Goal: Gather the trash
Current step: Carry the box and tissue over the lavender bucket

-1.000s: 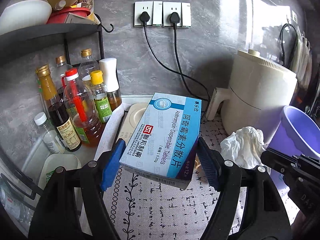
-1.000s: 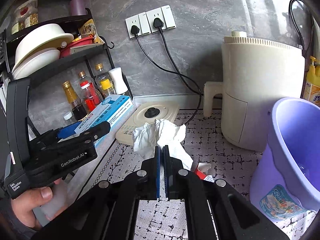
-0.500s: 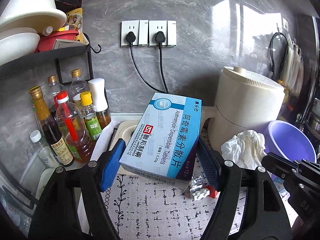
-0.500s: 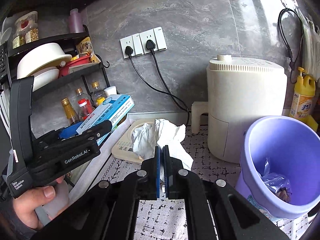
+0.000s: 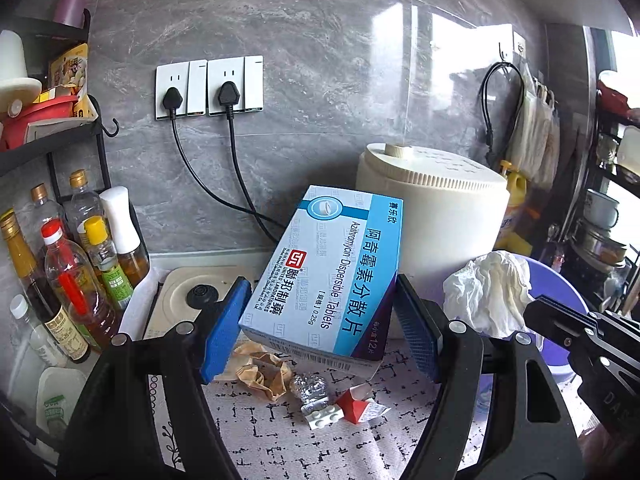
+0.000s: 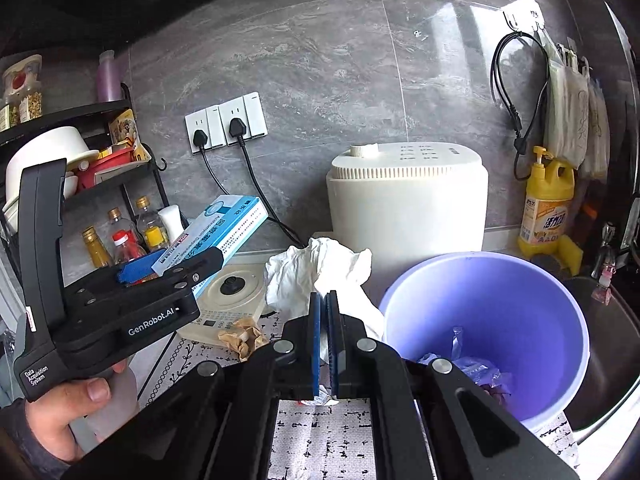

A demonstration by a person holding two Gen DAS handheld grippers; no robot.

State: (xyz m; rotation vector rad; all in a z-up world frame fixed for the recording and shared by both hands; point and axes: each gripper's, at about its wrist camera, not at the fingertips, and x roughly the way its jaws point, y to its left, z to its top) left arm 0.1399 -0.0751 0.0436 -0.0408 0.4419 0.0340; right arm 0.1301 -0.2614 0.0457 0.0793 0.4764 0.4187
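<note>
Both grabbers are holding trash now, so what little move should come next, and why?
Probably carry the white tissue, pinched in the right gripper, sideways over the purple bin and let go. The bin sits open just beside it, already holding some wrappers. The left gripper holds the medicine box farther from the bin, so it likely goes second.

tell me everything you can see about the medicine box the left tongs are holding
The medicine box is a flat cardboard carton, white and light blue with a darker blue band, printed with Chinese text, "Azithromycin Dispersible Tablets", a red logo and a barcode on its near end. It looks closed and undamaged. The left tongs clamp its two long sides between blue pads, holding it tilted, far end up, above the patterned mat. Nothing else touches it.
</note>
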